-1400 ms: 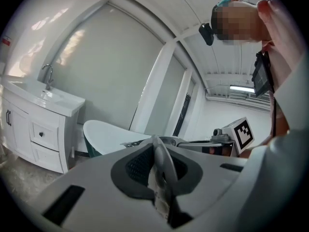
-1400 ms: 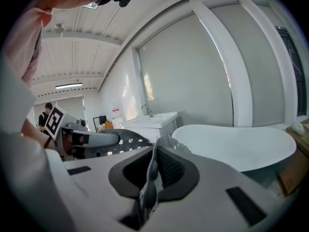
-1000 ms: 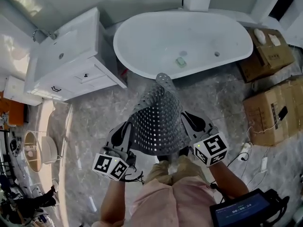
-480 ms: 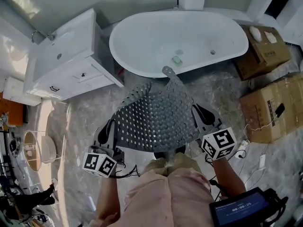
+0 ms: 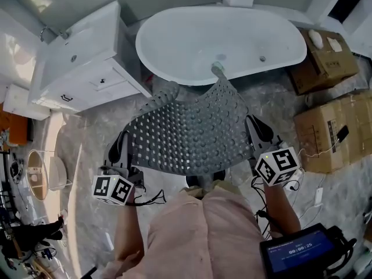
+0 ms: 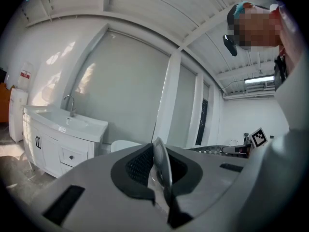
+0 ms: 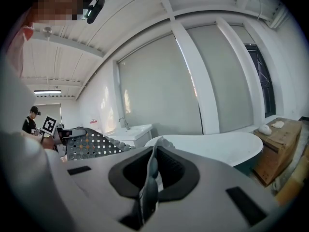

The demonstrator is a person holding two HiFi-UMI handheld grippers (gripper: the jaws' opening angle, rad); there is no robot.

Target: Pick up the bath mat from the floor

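The grey perforated bath mat hangs spread out in the air between both grippers, in front of the white bathtub. My left gripper is shut on the mat's left edge, seen as a thin grey sheet pinched between the jaws in the left gripper view. My right gripper is shut on the right edge of the bath mat. The mat's far end curls up near the tub rim. The mat's holed surface also shows in the right gripper view.
A white vanity with sink stands at the left. Cardboard boxes sit at the right beside the tub. Cables lie on the marble floor. A small round table is at far left. A person stands far off.
Both grippers have moved apart and upward, stretching the mat from a narrow folded hang into a wide spread sheet. The mat's far end has risen toward the tub.
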